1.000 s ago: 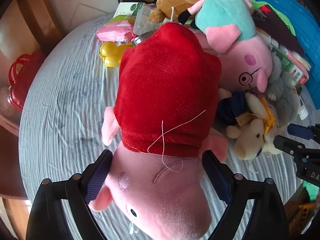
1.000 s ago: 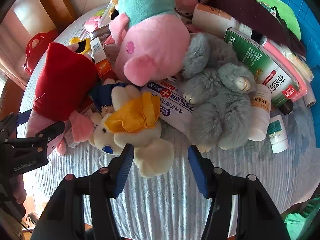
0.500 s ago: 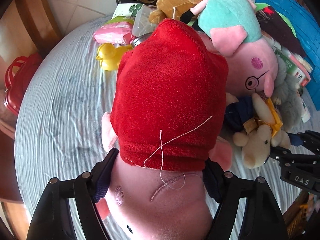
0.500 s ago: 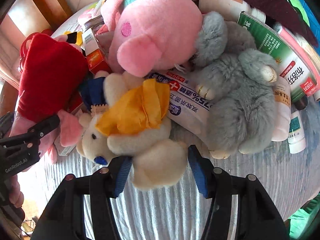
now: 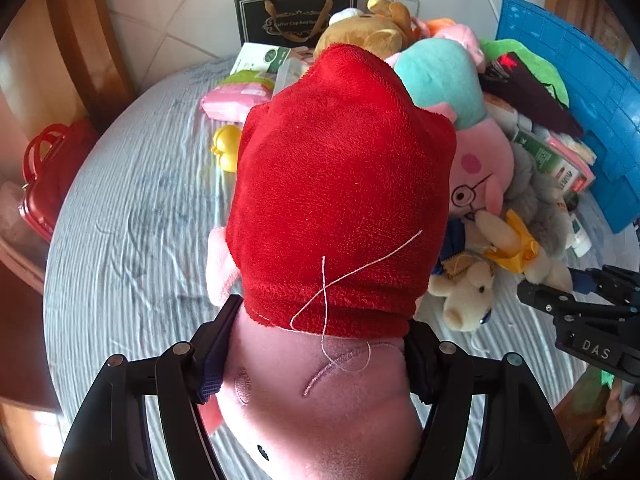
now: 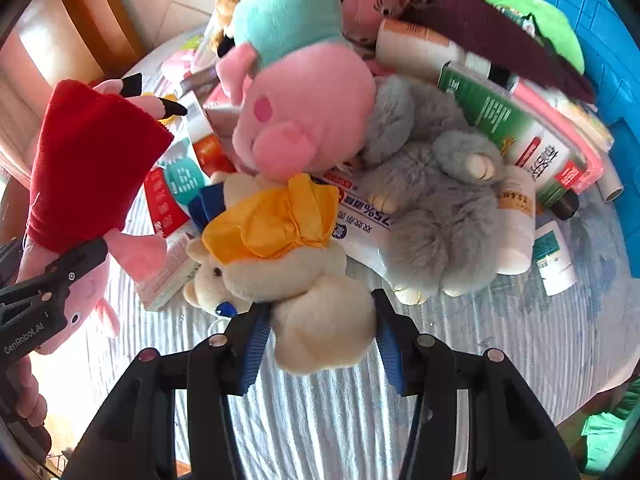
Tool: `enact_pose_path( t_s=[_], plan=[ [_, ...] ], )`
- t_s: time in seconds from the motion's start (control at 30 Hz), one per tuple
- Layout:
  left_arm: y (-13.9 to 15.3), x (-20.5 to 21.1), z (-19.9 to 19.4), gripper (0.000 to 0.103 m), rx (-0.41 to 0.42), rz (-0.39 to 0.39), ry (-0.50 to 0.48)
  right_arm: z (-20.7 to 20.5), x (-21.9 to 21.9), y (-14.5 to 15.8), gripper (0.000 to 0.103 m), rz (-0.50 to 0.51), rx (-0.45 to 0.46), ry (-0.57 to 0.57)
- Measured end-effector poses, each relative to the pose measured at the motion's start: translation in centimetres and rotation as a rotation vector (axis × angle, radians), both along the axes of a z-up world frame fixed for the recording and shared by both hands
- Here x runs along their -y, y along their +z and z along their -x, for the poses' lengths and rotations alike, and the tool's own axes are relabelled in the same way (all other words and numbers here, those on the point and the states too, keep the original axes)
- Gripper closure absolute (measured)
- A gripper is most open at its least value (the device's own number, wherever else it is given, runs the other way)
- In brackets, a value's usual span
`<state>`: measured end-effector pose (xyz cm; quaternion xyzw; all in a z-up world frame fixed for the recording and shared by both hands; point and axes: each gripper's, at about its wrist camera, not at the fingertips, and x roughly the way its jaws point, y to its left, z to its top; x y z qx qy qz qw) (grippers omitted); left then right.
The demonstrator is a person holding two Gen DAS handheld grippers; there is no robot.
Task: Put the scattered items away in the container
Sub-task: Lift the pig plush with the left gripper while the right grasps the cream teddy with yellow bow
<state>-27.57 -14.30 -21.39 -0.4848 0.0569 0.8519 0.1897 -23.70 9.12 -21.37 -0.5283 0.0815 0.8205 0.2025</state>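
On the round table (image 5: 120, 216), draped in a pale striped cloth, a heap of toys and packages is lying beside the blue container (image 5: 592, 112) standing at the far right. Largest in the left wrist view, the pink pig plush in a red dress (image 5: 340, 208) is filling the frame; the left gripper (image 5: 320, 344) is pinching it at the neck, both blue pads pressing into the pink head just below the dress hem, and the right wrist view is showing the dress held up off the cloth. Next in size, the pig plush in a teal shirt (image 6: 296, 92) is lying atop the heap, touching the grey plush (image 6: 436, 200). Smaller, the cream plush with a yellow scarf (image 6: 288, 248) is sitting between the fingers of the right gripper (image 6: 320, 336), whose pads are squeezing its rounded rear end. Beneath it a white tube (image 6: 360, 220) is showing "75%" with Chinese characters. Lettering on the tools is reading "DAS" on the right unit and "GenRobot.AI" on the left; the black gift box (image 5: 296, 20) is reading "Coffee Cup And".
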Motion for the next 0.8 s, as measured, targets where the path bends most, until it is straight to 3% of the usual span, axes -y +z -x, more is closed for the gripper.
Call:
enact_pose_path(
  t_s=[0.27, 0.8],
  plan=[
    [4.5, 0.2, -0.6, 0.033, -0.082, -0.042, -0.014, -0.7, 1.5, 4.1, 0.055, -0.050, -0.086, -0.002],
    [10.4, -1.2, -1.3, 0.033, -0.192, -0.099, -0.059, -0.9, 1.7, 11.0, 0.055, -0.151, -0.215, 0.002]
  ],
)
